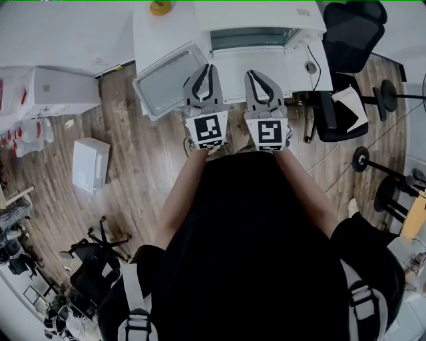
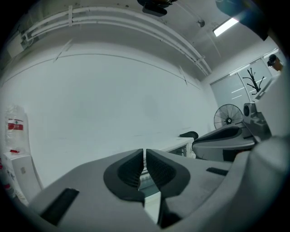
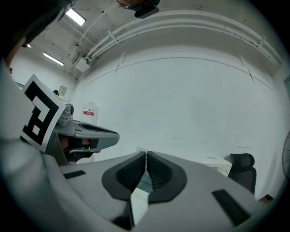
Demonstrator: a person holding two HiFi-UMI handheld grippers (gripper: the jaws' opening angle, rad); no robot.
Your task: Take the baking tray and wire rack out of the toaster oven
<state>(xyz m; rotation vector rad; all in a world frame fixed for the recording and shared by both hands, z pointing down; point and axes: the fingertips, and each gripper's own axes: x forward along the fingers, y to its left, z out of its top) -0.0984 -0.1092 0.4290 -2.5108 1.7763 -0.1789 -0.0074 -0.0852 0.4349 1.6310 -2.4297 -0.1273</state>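
**Two claws, both closed, facing the toaster oven**

Left claw (image 1: pixel 211 68) and right claw (image 1: pixel 249 72): grey shells, ribbed dark pads pressed together, nothing between them.
Baking tray (image 1: pixel 170 80): just left of the left claw, shallow metal with rounded corners, lying askew on the white worktop (image 1: pixel 153 26).
Toaster oven (image 1: pixel 266 20): straight ahead, a white box with a glass front, long axis crosswise. Wire rack not discernible.

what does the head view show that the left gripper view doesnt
Only the head view: the wooden floor and the baking tray on the white table. Only the left gripper view: the ceiling light, the standing fan and the white wall. Both: the toaster oven and the left hand-held gripper, jaws shut with nothing between them.
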